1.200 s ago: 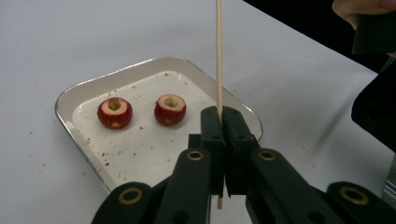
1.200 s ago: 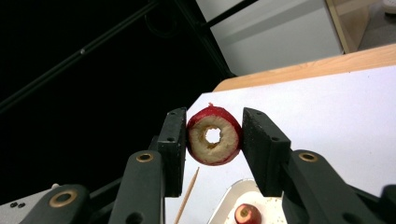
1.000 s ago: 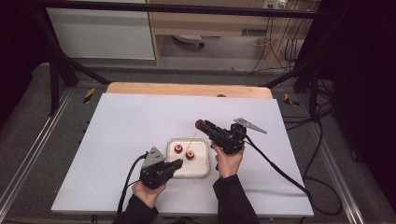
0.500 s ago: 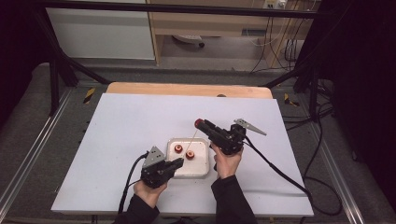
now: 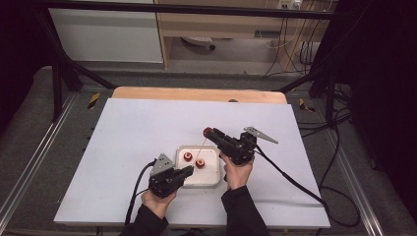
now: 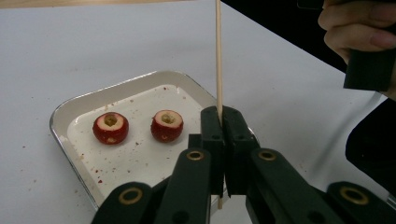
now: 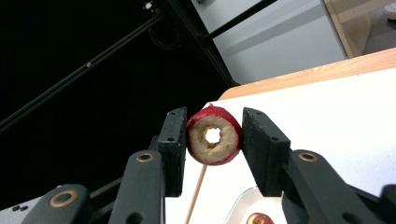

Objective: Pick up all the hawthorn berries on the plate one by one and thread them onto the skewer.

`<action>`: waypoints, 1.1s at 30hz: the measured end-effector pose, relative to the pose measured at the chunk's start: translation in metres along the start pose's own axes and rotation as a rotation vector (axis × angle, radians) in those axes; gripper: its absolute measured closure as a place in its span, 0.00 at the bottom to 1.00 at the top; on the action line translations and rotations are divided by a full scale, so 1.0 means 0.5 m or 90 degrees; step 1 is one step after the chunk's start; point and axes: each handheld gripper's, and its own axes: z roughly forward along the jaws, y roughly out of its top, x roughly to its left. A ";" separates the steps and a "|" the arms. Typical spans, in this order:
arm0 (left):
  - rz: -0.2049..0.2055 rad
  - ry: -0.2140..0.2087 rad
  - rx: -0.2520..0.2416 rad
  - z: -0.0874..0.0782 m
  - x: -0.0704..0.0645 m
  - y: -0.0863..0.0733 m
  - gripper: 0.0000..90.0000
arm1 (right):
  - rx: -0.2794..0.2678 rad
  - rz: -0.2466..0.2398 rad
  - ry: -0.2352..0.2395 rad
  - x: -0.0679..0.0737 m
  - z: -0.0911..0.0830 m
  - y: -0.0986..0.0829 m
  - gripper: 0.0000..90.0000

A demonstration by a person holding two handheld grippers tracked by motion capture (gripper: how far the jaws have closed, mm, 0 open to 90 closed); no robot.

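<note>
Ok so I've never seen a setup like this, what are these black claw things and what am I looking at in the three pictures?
A person holds a black two-jawed tool in each hand. One picture looks down from above the white table; the other two come from cameras riding on the tools. On the table sits a white square tray holding two red cored fruit pieces. The left hand-held gripper is shut on a thin wooden skewer standing up from its jaws. The right hand-held gripper clamps a third red cored fruit piece, its hole facing the camera, near the skewer's upper end. It looks like fruit being threaded onto the stick.
</note>
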 end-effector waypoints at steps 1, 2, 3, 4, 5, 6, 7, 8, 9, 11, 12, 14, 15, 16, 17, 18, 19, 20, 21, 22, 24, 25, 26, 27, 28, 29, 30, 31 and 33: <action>-0.004 -0.001 -0.001 0.002 -0.001 0.000 0.98 | 0.001 0.001 0.001 0.001 0.000 -0.002 0.69; -0.006 0.000 -0.001 0.003 -0.001 0.001 0.98 | 0.000 0.000 0.000 0.001 0.001 -0.005 0.69; -0.008 0.001 0.001 0.004 -0.002 0.001 0.98 | -0.001 0.000 0.001 0.002 0.001 -0.007 0.69; -0.009 0.002 0.001 0.006 -0.002 0.001 0.98 | 0.000 0.001 -0.001 0.004 0.001 -0.010 0.69; -0.012 0.002 -0.001 0.007 -0.002 0.001 0.98 | 0.000 0.001 -0.001 0.004 0.001 -0.010 0.69; -0.013 0.002 -0.002 0.008 -0.002 0.001 0.98 | 0.004 0.000 -0.002 0.005 0.001 -0.012 0.69; -0.013 0.004 -0.004 0.008 -0.002 0.001 0.98 | 0.004 0.000 -0.002 0.005 0.001 -0.012 0.69; -0.014 0.004 -0.006 0.008 -0.002 0.002 0.98 | 0.008 0.002 -0.001 0.005 0.001 -0.014 0.69; -0.016 0.004 -0.007 0.008 -0.001 0.004 0.98 | 0.017 0.000 0.000 0.005 0.003 -0.020 0.69; -0.017 0.005 -0.004 0.009 -0.001 0.006 0.98 | 0.020 0.001 -0.001 0.005 0.004 -0.024 0.69; -0.016 0.006 -0.004 0.010 0.000 0.006 0.98 | 0.021 0.000 0.001 0.005 0.005 -0.027 0.69; -0.016 0.005 -0.004 0.012 0.002 0.006 0.98 | 0.028 0.005 0.002 0.007 0.006 -0.032 0.69; -0.016 0.006 -0.006 0.012 0.003 0.006 0.98 | 0.032 0.003 0.002 0.007 0.007 -0.034 0.69; -0.019 0.004 -0.005 0.013 0.005 0.007 0.98 | 0.038 0.003 0.002 0.007 0.007 -0.038 0.69; -0.021 0.004 -0.008 0.014 0.006 0.008 0.98 | 0.044 0.001 0.002 0.008 0.007 -0.042 0.69; -0.022 0.003 -0.008 0.014 0.008 0.010 0.98 | 0.057 0.003 0.007 0.008 0.010 -0.053 0.69; -0.022 0.006 -0.006 0.016 0.009 0.012 0.98 | 0.057 0.003 0.007 0.008 0.010 -0.053 0.69; -0.020 0.007 -0.002 0.017 0.010 0.012 0.98 | 0.060 0.002 0.009 0.010 0.011 -0.059 0.69; -0.019 0.008 -0.001 0.018 0.010 0.012 0.98 | 0.068 -0.005 0.005 0.012 0.010 -0.067 0.69; -0.017 0.008 -0.002 0.019 0.011 0.012 0.98 | 0.068 -0.005 0.005 0.012 0.010 -0.067 0.69; -0.018 0.008 -0.002 0.020 0.012 0.012 0.98 | 0.080 -0.010 0.007 0.014 0.010 -0.078 0.69; -0.021 0.007 -0.001 0.022 0.013 0.013 0.98 | 0.085 -0.013 0.006 0.015 0.010 -0.083 0.69; -0.020 0.007 0.000 0.023 0.014 0.013 0.98 | 0.089 -0.014 0.008 0.015 0.011 -0.088 0.69; -0.020 0.007 0.002 0.024 0.015 0.014 0.98 | 0.089 -0.014 0.008 0.015 0.011 -0.088 0.69; -0.018 0.008 0.005 0.026 0.015 0.014 0.98 | 0.094 -0.016 0.006 0.016 0.011 -0.092 0.69; -0.017 0.007 0.006 0.027 0.016 0.013 0.98 | 0.098 -0.023 0.003 0.017 0.010 -0.098 0.69; -0.016 0.007 0.008 0.027 0.016 0.013 0.98 | 0.099 -0.028 0.004 0.017 0.010 -0.101 0.69; -0.014 0.007 0.010 0.027 0.016 0.013 0.98 | 0.101 -0.027 0.003 0.018 0.010 -0.103 0.69; -0.011 0.007 0.012 0.029 0.017 0.012 0.98 | 0.106 -0.026 0.002 0.018 0.010 -0.104 0.69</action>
